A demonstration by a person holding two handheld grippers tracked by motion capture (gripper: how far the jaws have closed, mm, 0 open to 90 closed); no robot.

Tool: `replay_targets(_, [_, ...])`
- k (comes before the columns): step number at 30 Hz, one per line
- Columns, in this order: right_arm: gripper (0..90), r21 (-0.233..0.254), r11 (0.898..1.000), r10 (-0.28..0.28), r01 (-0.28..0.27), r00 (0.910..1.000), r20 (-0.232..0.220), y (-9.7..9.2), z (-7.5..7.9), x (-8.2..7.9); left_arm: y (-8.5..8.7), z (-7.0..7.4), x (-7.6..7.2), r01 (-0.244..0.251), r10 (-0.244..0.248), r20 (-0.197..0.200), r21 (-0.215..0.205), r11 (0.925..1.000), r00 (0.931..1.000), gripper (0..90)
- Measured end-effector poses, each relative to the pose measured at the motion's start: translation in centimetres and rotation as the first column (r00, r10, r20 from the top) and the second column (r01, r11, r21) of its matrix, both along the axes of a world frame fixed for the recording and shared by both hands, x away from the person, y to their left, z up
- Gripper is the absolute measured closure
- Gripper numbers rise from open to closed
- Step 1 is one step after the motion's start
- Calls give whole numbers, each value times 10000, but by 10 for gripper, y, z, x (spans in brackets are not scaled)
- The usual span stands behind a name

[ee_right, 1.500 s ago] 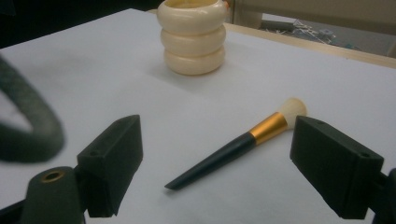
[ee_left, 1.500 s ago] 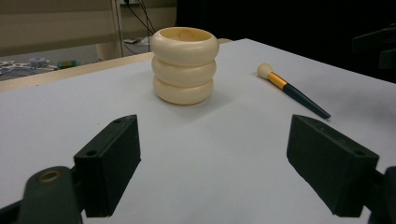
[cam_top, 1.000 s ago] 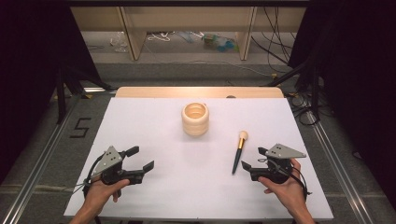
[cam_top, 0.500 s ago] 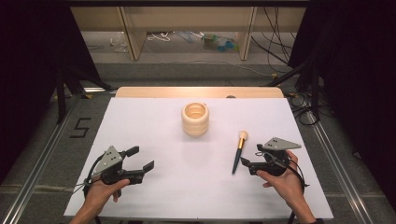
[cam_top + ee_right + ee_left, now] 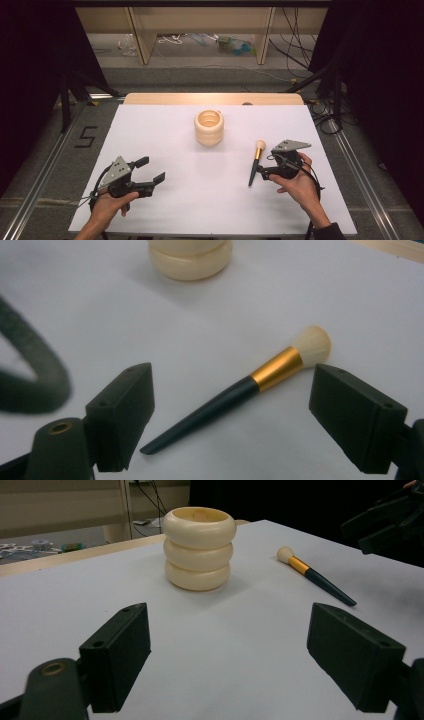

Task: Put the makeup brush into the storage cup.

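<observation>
Makeup brush with a dark handle, gold band and pale bristles lies flat on the white table, at the near right. Its handle tip points toward the person and its bristles point away.

Nearest of all, the left gripper is held low at the near left, its jaws spread wide with nothing between them, well apart from the brush. At the near right, the right gripper sits just beside the brush handle, jaws also spread wide and empty; in the right gripper view the brush lies slantwise between the two jaws, not yet touched.

Farther back, near the middle of the table, stands a cream ribbed cup, upright and open at the top.

Likely risk: the handle is thin, round and flat against the table, so jaws closing slightly off-line could roll or push it away instead of pinching it.
</observation>
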State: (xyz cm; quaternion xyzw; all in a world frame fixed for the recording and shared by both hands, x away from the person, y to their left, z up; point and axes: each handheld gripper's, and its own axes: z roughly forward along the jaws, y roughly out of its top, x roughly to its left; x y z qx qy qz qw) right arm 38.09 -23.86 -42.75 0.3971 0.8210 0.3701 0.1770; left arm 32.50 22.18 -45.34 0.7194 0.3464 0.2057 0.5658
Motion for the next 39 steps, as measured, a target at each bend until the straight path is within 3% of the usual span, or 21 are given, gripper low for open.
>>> replay_targets(5, [195, -217, 9998, 10, -16, 9995, -303, 6, 0, 9, 0, 0, 0, -50, 49, -60, -74, 10000, 10000, 175])
replay_targets(9, [195, -548, 9984, 98, -123, 9989, -455, 10, 0, 15, 0, 0, 0, -12, 12, -11, -15, 10000, 10000, 175])
replay_targets(11, [194, -819, 9966, 6, -69, 9970, -777, 15, 1, 22, 0, 0, 0, -1, 1, -8, 3, 10000, 10000, 175])
replay_targets(12, [194, -939, 9955, 24, -88, 9977, -679, 15, 0, 26, 0, 0, 0, -8, 8, -41, -44, 10000, 10000, 175])
replay_targets(14, [188, -895, 9959, -201, 128, 9966, -803, 18, 0, 31, -1, 0, 0, -58, 57, -90, -103, 9999, 9999, 175])
replay_targets(19, [198, -1022, 9948, -109, -21, 9919, -1265, 20, 1, 39, 0, 0, 0, -24, 24, -35, -42, 10000, 10000, 175])
replay_targets(20, [197, -1281, 9916, -345, 161, 9893, -1420, 22, 1, 42, 0, 0, 0, -60, 59, -88, -105, 9999, 9999, 175])
replay_targets(24, [201, -1311, 9911, -463, 246, 9852, -1651, 24, -3, 46, 0, 0, 0, 12, -12, -2, 10, 10000, 10000, 175])
replay_targets(25, [205, -1429, 9897, -391, 111, 9801, -1947, 25, -5, 48, 0, 0, 0, 9, -9, -3, -3, 10000, 10000, 175])
replay_targets(29, [215, -1763, 9842, -579, 177, 9725, -2258, 27, -7, 52, 0, -1, 0, -61, 60, -92, -98, 9999, 9999, 175])
replay_targets(32, [224, -1975, 9803, -525, 76, 9734, -2230, 28, -9, 55, 0, 0, 1, 1, -1, 3, 0, 10000, 10000, 175])
replay_targets(33, [245, -2203, 9754, -591, 46, 9686, -2414, 28, -9, 57, 0, 0, 0, 10, -10, 8, 27, 10000, 10000, 175])
replay_targets(39, [243, -2349, 9719, -811, 131, 9560, -2821, 30, -13, 62, 0, -1, 0, -58, 57, -90, -76, 10000, 9999, 175])
